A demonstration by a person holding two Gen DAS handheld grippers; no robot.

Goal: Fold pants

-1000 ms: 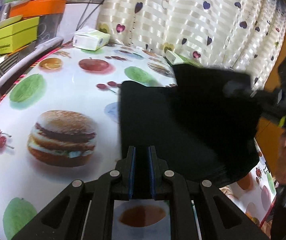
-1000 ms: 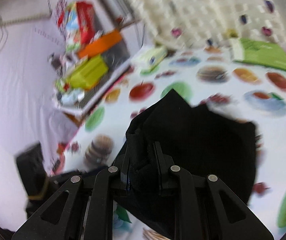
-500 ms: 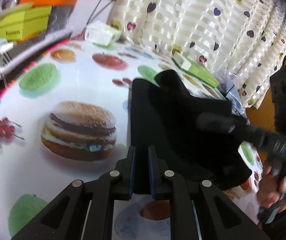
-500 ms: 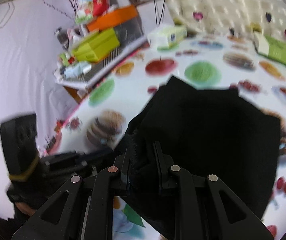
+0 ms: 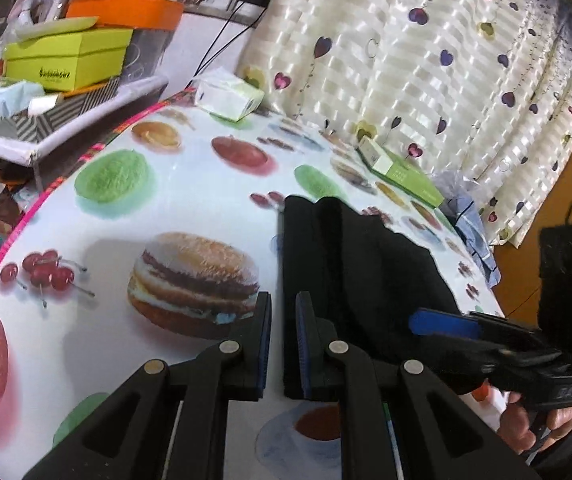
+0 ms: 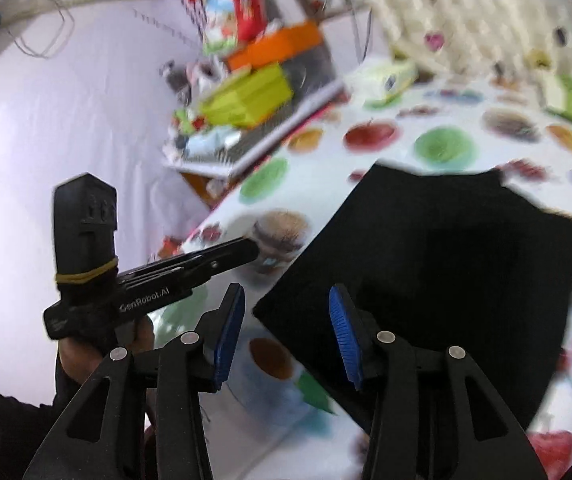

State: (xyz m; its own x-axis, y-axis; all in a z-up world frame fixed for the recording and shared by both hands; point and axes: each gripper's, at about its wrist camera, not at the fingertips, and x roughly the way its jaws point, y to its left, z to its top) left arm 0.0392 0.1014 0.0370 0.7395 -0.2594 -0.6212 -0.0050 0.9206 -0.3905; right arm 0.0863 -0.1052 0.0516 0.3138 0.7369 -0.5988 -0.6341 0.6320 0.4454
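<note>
Pants (image 5: pixel 360 276) – one pair, two grippers.

One pair of black pants (image 5: pixel 366 280); two grippers, left gripper (image 5: pixel 283 344) and right gripper (image 6: pixel 286 336); one tissue pack (image 5: pixel 227 94) at twelve o'clock.

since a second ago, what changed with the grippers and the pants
The right gripper has just been opening and let go of the pants; a corner of the cloth lies between its pads, unpressed. The lifted flap now lies folded over. The left gripper stays nearly shut, holding nothing, and the table is unchanged.
</note>
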